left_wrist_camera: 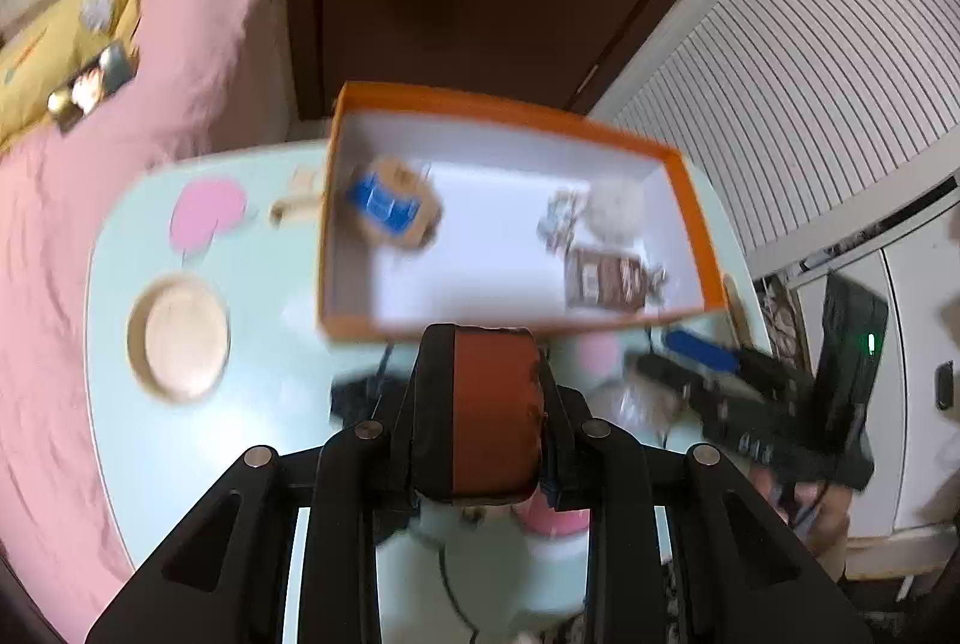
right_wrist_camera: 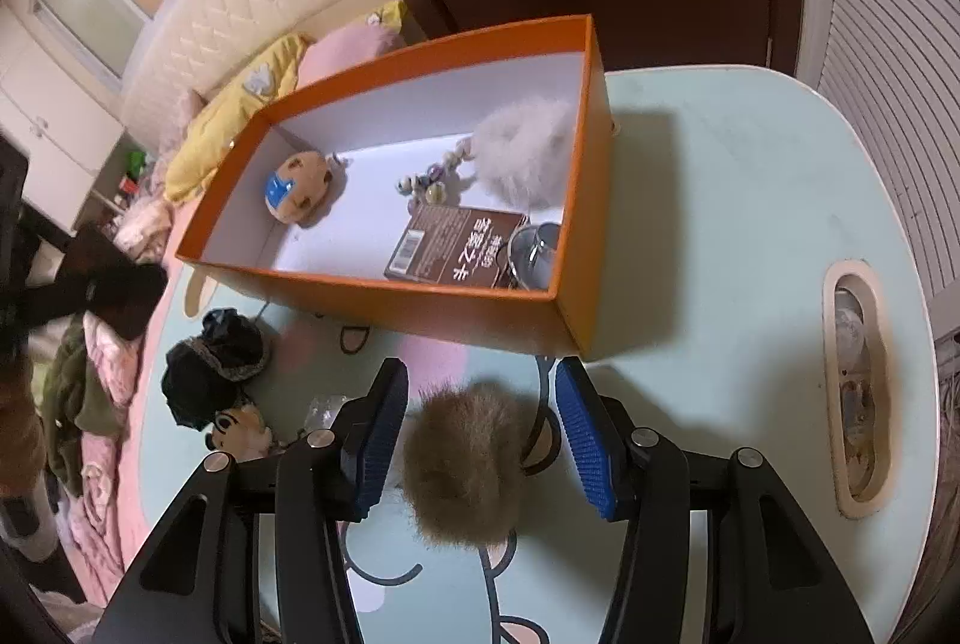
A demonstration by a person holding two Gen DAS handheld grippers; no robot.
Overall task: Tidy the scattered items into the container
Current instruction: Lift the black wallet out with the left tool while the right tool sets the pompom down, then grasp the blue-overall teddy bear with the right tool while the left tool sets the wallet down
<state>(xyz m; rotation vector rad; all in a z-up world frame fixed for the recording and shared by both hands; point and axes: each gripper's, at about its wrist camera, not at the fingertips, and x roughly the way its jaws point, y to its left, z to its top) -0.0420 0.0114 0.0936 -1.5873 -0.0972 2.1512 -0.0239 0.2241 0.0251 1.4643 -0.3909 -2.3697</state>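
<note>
Orange box (right_wrist_camera: 420,296), inside it brown packet (right_wrist_camera: 456,248) with white Chinese lettering.

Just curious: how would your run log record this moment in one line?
left claw: shut on brown pouch | right claw: open around brown pompom | orange box: partly filled

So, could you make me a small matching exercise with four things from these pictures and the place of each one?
Things:
1. brown fluffy ball
2. white fluffy ball
3. brown and black block
4. dark hair ties

Places:
A. inside the orange box
B. held in the shut left gripper
C. on the table, between the fingers of the open right gripper
D. on the table, to the left of the right gripper

Pairs: 1-C, 2-A, 3-B, 4-D
</note>
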